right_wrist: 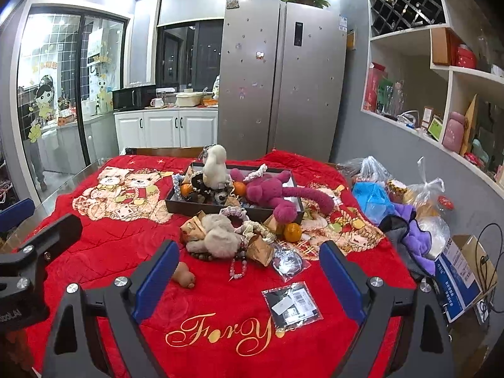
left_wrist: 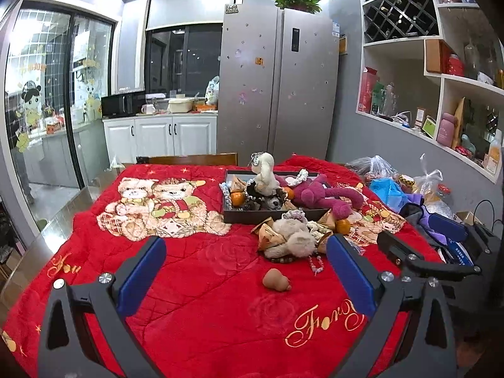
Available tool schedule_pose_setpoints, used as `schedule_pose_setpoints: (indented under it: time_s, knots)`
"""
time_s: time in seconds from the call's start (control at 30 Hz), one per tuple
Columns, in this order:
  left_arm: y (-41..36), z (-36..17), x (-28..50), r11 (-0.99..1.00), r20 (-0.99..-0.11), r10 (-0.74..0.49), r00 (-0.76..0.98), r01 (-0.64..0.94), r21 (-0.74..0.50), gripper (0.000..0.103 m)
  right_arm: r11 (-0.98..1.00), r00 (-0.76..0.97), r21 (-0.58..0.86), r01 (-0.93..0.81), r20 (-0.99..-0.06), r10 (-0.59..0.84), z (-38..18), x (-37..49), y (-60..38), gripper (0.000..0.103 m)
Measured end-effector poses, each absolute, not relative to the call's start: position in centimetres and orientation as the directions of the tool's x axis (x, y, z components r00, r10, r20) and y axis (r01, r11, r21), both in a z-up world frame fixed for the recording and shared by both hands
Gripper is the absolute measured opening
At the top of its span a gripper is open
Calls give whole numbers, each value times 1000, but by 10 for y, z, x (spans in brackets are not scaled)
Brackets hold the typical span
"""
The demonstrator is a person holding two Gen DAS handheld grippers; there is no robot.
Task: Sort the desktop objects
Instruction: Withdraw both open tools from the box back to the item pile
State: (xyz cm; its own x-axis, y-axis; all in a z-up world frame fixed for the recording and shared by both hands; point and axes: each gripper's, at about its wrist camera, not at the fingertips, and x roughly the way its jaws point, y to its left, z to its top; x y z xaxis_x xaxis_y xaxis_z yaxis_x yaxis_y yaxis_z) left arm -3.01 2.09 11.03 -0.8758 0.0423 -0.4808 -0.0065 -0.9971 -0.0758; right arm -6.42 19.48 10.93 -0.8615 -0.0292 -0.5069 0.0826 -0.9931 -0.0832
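A dark tray point(left_wrist: 271, 215) point(right_wrist: 176, 206) sits mid-table on the red blanket, holding a white plush point(left_wrist: 266, 173) point(right_wrist: 214, 165), a magenta plush point(left_wrist: 318, 193) point(right_wrist: 274, 193), oranges and trinkets. In front of it lies a heap with a beige plush point(left_wrist: 293, 241) point(right_wrist: 217, 236), gold wrappers, an orange point(left_wrist: 342, 226) point(right_wrist: 292, 231) and a bead bracelet point(right_wrist: 237, 267). A small brown gourd point(left_wrist: 276, 280) point(right_wrist: 184, 275) lies nearer. Two plastic packets point(right_wrist: 291, 305) point(right_wrist: 288, 263) lie close to my right gripper. My left gripper point(left_wrist: 245, 267) and right gripper point(right_wrist: 249, 271) both stand open and empty, short of the heap.
Plastic bags, a blue bag point(right_wrist: 371, 200), purple cloth point(right_wrist: 415, 233) and a cardboard box point(right_wrist: 463, 274) crowd the table's right edge. A chair back point(left_wrist: 189, 159) stands behind the table. Wall shelves run along the right; a fridge point(left_wrist: 277, 85) stands behind.
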Motion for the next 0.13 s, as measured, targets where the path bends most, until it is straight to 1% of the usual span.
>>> schedule_pose_setpoints:
  time_s: [0.13]
  knots:
    - [22,107,-39,-997,-501,39,-865,1,-80,103,-994,-863,-75,80,-504,-32,111,-64,197,93]
